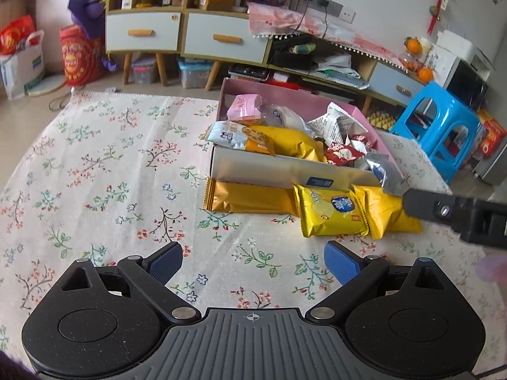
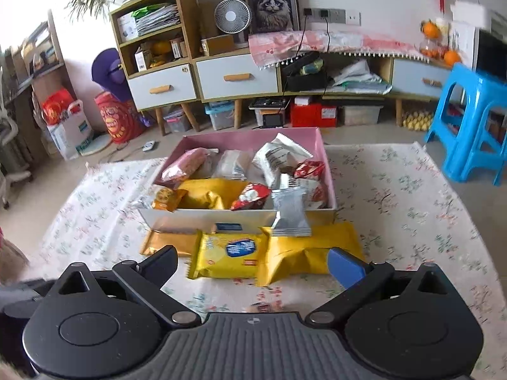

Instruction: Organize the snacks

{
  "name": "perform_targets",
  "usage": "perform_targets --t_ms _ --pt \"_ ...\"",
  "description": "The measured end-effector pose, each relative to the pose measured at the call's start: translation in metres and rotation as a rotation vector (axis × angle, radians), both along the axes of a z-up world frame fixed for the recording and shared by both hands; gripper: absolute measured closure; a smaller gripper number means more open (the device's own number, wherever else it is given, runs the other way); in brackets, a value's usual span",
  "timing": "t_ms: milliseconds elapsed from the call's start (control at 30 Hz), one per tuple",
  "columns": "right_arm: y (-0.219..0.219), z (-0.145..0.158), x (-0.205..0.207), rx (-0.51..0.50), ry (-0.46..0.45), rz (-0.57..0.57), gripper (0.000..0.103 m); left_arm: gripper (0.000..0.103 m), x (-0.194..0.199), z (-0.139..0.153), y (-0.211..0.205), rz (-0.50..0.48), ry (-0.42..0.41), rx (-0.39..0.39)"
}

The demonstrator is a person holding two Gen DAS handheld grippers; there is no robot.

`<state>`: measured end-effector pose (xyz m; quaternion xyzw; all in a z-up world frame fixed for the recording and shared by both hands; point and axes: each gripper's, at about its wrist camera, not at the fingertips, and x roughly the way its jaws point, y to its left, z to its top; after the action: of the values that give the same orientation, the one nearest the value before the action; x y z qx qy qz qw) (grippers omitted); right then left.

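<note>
We see the pink box (image 2: 320, 148) on the floral cloth (image 2: 412, 196) of the desk, heaped with snack packets. A silver packet (image 2: 290, 210) hangs over its front wall. Just in front lie three yellow packs: a gold wrapper (image 2: 164, 242), a yellow biscuit pack (image 2: 226, 256), a plain yellow pack (image 2: 313, 250) partly overlapped by the silver one. Right gripper (image 2: 252, 264) jaws wide apart, empty, just short of the packs; motion blur leaves contact unclear. Left gripper (image 1: 253, 262) jaws wide, empty, above bare cloth.

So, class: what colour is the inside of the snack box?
Pink: the box's inner walls show best in the right wrist view.
</note>
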<state>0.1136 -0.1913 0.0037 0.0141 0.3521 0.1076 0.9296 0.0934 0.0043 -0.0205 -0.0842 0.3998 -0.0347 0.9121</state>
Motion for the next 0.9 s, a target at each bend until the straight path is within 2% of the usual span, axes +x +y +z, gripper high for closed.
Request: perform_targets --t_ms 133,300,533,633,700,900 --pt "-0.01 -0.001 0.0 -0.022 -0.028 -0.003 0.01 0.006 0.0 -0.005 -0.012 -0.042 -0.001 0.046" --pt "-0.023 -0.009 0.006 -0.029 -0.017 0.002 0.01 0.006 -0.001 -0.009 -0.029 -0.126 -0.023 0.065" --pt "-0.035 -0.026 0.015 -0.063 0.015 0.038 0.01 0.006 0.015 -0.012 -0.034 -0.218 -0.148 0.039" --pt "-0.04 -0.031 0.018 -0.072 0.018 0.04 0.01 0.006 0.023 -0.016 -0.032 -0.263 -0.187 0.088" --pt "-0.042 -0.034 0.019 -0.067 0.026 0.042 0.01 0.007 0.026 -0.02 -0.028 -0.266 -0.19 0.111" --pt "-0.042 -0.042 0.014 -0.061 0.075 0.086 0.011 0.011 0.034 -0.029 -0.022 -0.332 -0.158 0.054"
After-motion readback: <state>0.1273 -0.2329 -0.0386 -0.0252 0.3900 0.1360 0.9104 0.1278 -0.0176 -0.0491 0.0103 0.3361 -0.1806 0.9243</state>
